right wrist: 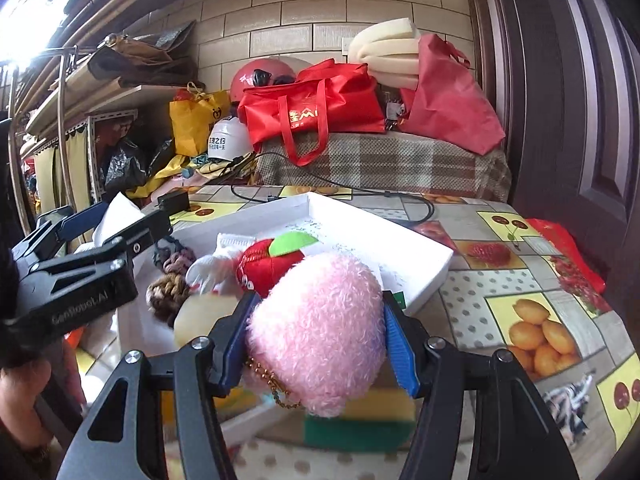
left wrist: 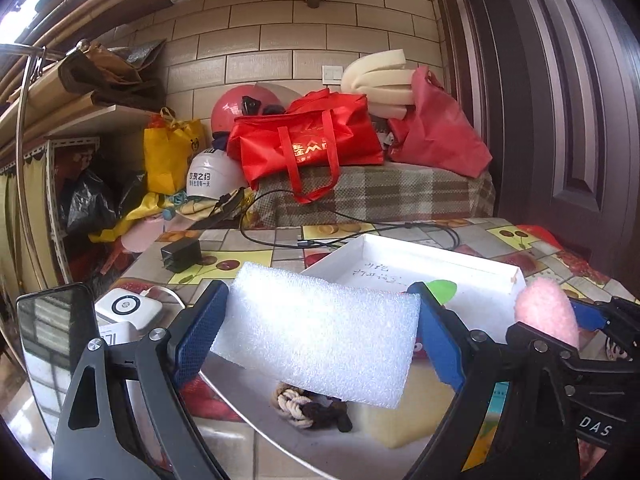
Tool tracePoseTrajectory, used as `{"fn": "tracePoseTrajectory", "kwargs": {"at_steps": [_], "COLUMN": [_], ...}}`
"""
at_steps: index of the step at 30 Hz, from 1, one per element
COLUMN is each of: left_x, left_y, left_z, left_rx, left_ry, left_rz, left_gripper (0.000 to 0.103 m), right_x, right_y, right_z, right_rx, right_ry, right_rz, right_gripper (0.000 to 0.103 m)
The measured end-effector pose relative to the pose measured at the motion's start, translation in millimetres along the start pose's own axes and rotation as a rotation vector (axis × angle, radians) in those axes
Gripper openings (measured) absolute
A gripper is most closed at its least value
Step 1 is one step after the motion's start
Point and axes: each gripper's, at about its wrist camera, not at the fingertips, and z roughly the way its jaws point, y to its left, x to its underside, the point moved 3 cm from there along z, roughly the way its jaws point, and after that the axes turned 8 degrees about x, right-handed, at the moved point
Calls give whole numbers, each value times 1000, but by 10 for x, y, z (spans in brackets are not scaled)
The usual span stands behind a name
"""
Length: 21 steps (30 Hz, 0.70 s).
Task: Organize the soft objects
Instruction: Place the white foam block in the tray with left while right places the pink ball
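Note:
My left gripper (left wrist: 320, 336) is shut on a white foam block (left wrist: 320, 332) and holds it above the table. My right gripper (right wrist: 316, 336) is shut on a pink fluffy plush (right wrist: 320, 332) with a gold chain; the plush also shows in the left wrist view (left wrist: 548, 312). A white shallow box (right wrist: 360, 232) lies ahead on the table, with a red strawberry plush (right wrist: 272, 264) at its near edge. Braided rope knots (left wrist: 308, 408) and a pale yellow sponge (right wrist: 200, 312) lie below the grippers. A yellow-green sponge (right wrist: 356, 420) lies under the right gripper.
A fruit-print tablecloth (right wrist: 520, 280) covers the table. A black charger (left wrist: 180, 254) and cable (left wrist: 360, 228) lie at the far side. A phone (left wrist: 56, 340) and white power bank (left wrist: 128, 308) sit at left. Red bags (left wrist: 312, 140), helmets and foam are stacked behind; a dark door (left wrist: 560, 120) stands at right.

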Motion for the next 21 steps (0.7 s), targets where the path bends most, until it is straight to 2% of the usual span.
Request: {"fn": "tracePoseTrajectory", "kwargs": {"at_steps": [8,14,15,17,18,21], "left_x": [-51,-65,-65,-66,-69,-73], "left_y": [78,101,106,105,100,61], "left_z": [267,321,315,300,293,273], "left_rx": [-21,-29,-34,-48,-53,-62], "left_ry": [23,33,30,23,20,8], "left_rz": [-56,-71,-73,-72,-68,-50], "left_gripper": [91,92,93,97,103,103], "right_x": [-132,-118,-119,-121,-132,-155], "right_y": [76,78,78,85,92,119], "right_z": [424,436,435,419,419,390], "right_rx": [6,1,2,6,8,10], "right_ry": [73,90,91,89,86,65], "right_rz": [20,18,16,11,9,-4], "right_gripper": [61,62,64,79,88,88]}}
